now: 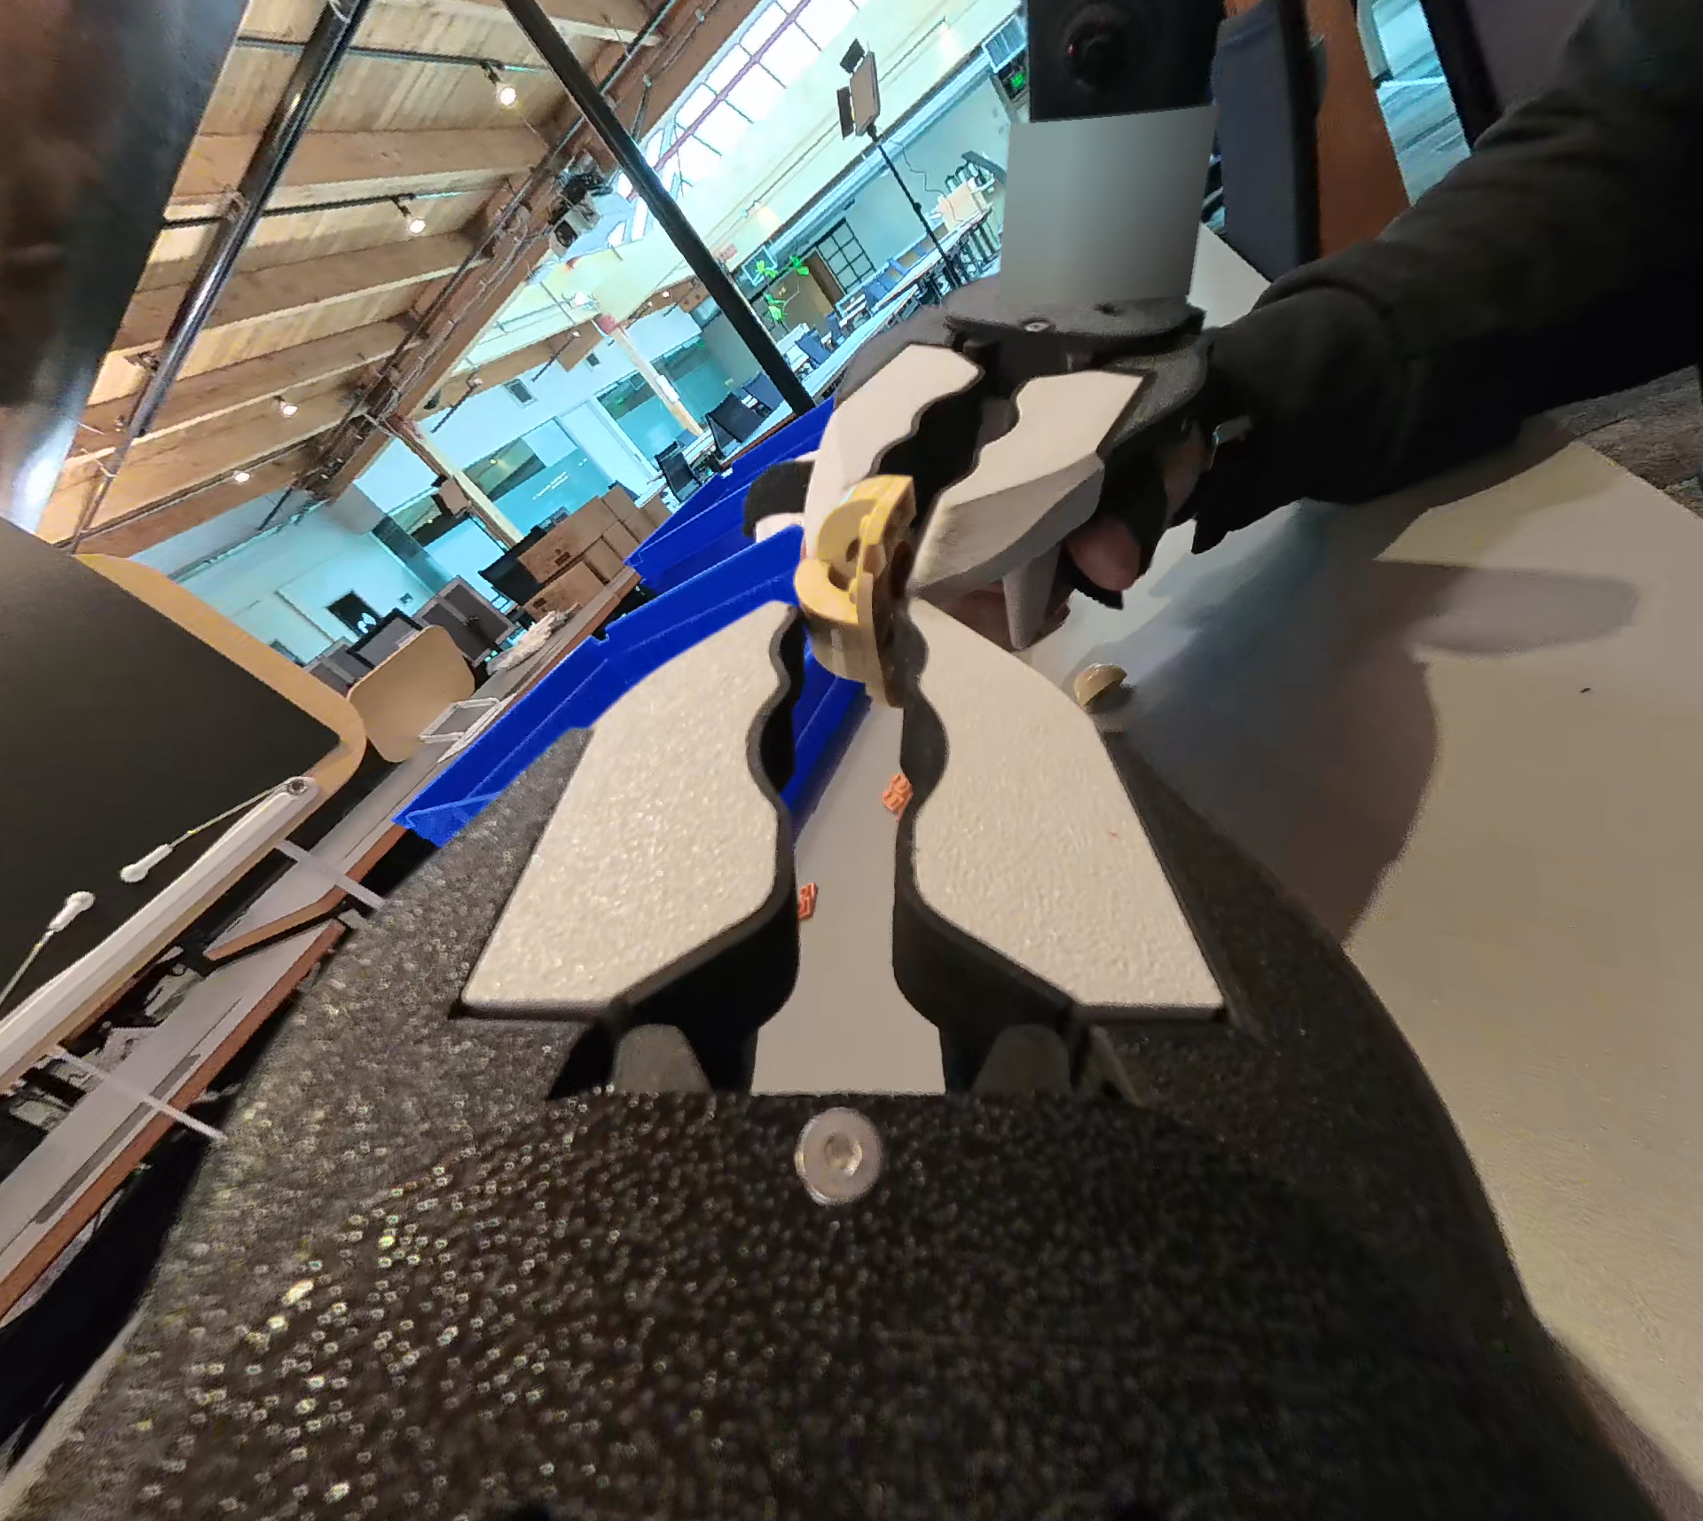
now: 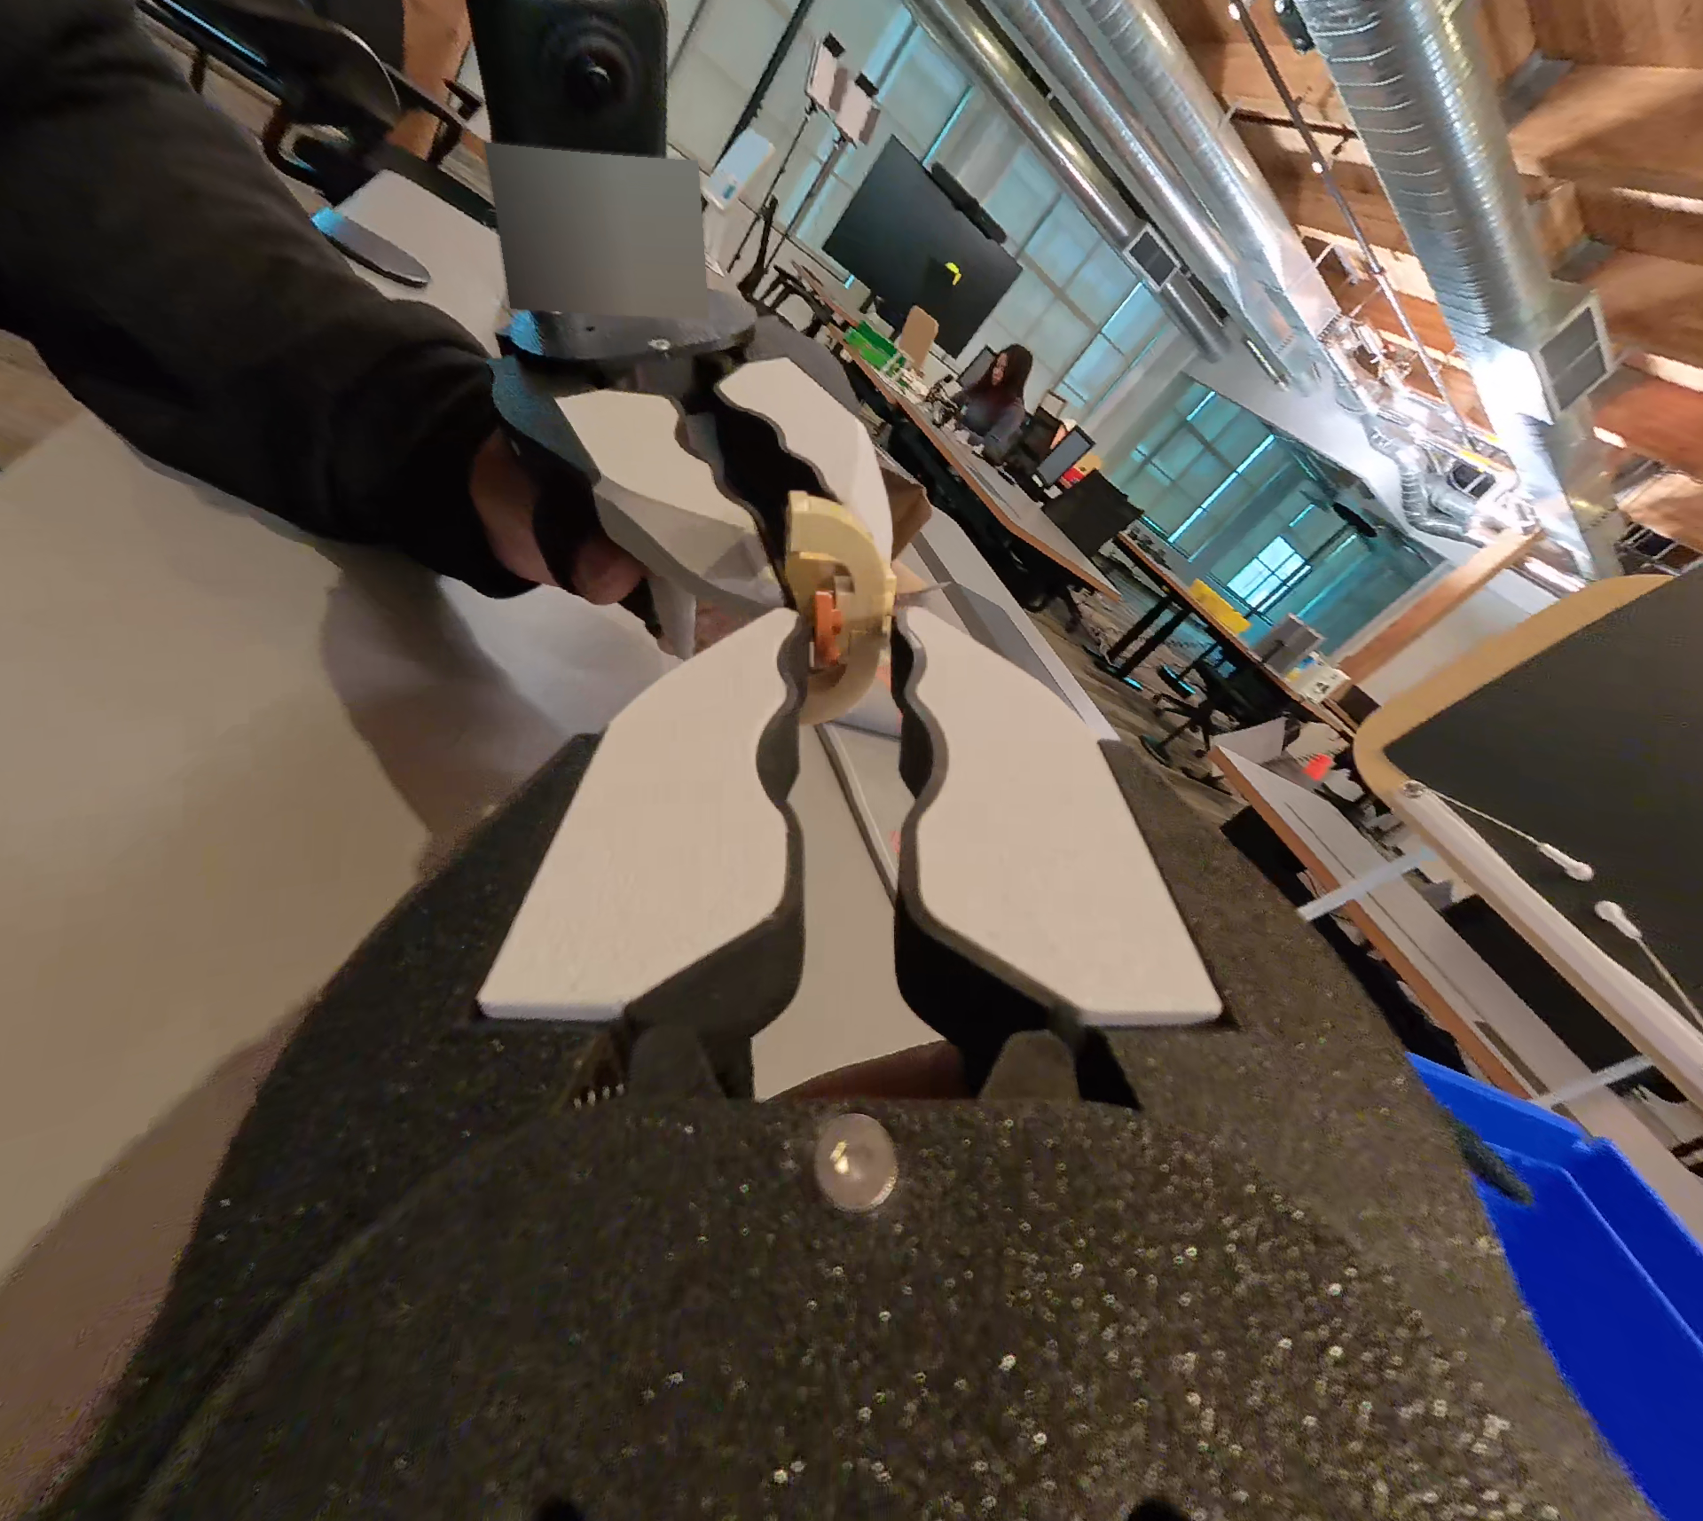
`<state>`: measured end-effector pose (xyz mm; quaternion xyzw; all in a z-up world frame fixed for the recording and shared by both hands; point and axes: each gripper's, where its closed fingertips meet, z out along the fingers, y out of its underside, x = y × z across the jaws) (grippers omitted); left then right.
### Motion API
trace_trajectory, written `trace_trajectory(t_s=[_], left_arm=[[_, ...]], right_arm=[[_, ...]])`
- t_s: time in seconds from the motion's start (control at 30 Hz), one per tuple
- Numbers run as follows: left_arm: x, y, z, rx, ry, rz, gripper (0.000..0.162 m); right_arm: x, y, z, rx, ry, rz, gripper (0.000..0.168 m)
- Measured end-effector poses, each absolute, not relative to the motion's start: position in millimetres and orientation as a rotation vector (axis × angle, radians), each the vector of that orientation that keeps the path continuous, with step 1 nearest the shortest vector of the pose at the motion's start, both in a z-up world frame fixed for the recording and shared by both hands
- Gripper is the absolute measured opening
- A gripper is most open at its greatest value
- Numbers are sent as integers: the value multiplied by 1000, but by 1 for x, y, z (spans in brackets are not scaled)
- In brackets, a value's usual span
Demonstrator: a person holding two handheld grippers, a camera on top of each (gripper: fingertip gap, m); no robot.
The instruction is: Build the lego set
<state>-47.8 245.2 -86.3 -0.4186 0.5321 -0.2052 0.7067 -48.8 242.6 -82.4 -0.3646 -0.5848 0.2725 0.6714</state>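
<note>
landmark: tan lego assembly, raised above the white table, between both tools.

left of the assembly: blue bins along the table's far edge. two small orange pieces lying on the table below it.

at the assembly: left gripper with jaws drawn nearly together, appearing to pinch its lower edge – exact contact hard to confirm. right gripper likewise narrowed to a slim gap, tips at the assembly, where a small orange part sits on its face; which tool carries the load cannot be told.

right of the assembly: loose tan stud piece on the table.

handling, as judged: light, rigid, smooth plastic – prone to slip or pop apart under twist. grip across flat opposing faces, clear of the curved arch and the orange part.
</note>
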Motion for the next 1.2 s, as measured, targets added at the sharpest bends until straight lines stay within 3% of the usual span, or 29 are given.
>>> trace_trajectory(t_s=[0.27,0.77,1.2], left_arm=[[-48,249,-90,-959,1187,-435,18],[-46,233,-89,-913,1258,-615,30],[-39,223,-91,-895,1306,-661,31]], right_arm=[[-50,249,-88,-848,-1327,540,16],[-44,234,-83,-847,-1366,787,14],[-47,224,-85,-851,-1400,905,13]])
